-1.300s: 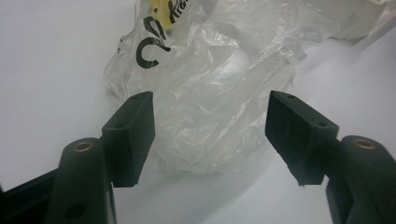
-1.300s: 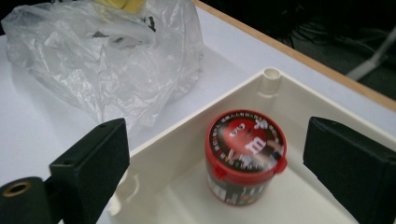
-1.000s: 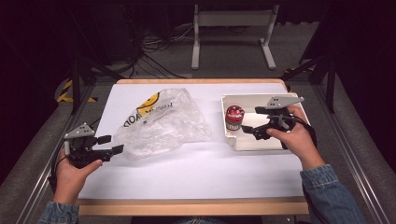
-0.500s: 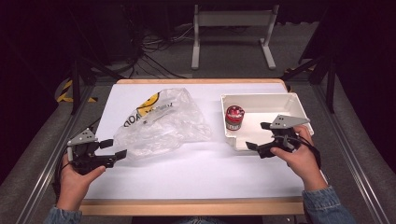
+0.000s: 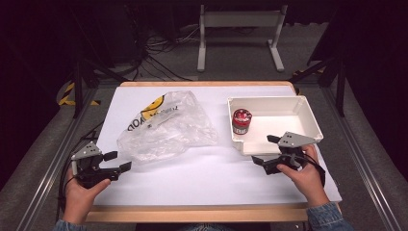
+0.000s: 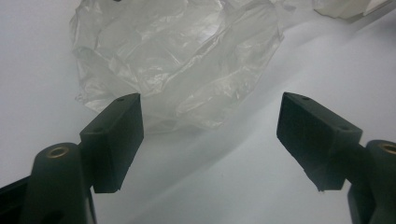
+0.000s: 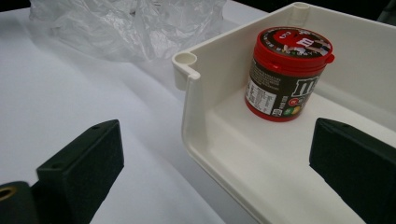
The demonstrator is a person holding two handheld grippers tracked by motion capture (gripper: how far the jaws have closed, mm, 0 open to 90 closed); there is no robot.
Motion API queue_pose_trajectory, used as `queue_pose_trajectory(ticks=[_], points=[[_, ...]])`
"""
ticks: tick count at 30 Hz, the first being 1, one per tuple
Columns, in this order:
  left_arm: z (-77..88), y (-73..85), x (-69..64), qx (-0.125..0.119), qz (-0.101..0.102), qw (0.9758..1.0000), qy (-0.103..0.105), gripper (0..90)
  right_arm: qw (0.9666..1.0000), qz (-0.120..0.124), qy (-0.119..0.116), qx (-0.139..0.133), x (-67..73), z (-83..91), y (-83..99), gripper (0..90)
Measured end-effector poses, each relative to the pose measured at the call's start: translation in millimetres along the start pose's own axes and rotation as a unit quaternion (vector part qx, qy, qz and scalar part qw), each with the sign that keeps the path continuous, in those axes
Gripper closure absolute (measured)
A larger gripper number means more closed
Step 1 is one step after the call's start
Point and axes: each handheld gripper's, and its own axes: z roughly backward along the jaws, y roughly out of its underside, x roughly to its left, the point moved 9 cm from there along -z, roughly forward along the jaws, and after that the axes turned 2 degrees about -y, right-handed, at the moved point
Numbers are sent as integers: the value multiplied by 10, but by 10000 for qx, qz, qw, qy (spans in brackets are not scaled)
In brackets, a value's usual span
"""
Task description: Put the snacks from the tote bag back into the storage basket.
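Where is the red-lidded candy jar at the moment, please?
In the high view, the candy jar stands upright in the white tray's near-left corner, right of the plastic bag.

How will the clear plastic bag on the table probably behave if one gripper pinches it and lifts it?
The plastic bag is thin and crumpled, so it will probably hang floppy and change shape when lifted. It looks empty, so it is likely very light. Its glossy film may slip from the jaws of the left gripper, which stand open before it.
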Motion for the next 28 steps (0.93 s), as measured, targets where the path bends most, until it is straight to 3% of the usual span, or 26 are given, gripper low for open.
queue_pose_trajectory(ticks=[3, 8, 12, 15, 24, 28], points=[[-20, 38, 6, -18, -38, 10000, -9, 238, 9999, -12, -44, -138, 30, -40, 95, 24], [-97, 73, 47, -46, -81, 9999, -45, 237, 9999, -61, 1, -96, 60, -97, 208, 24], [-140, 92, 42, -27, -226, 9997, -116, 237, 9994, -311, 101, -88, 86, -171, 302, 27], [-168, 92, 18, -118, -305, 9994, -109, 234, 9993, -279, 212, -102, 72, -196, 322, 27], [-190, 91, 15, -176, -261, 9995, -57, 233, 9992, -186, 326, -108, 84, -193, 319, 27], [-203, 85, 31, -238, -239, 9994, -88, 233, 9988, -281, 328, -218, 75, -140, 282, 31]])
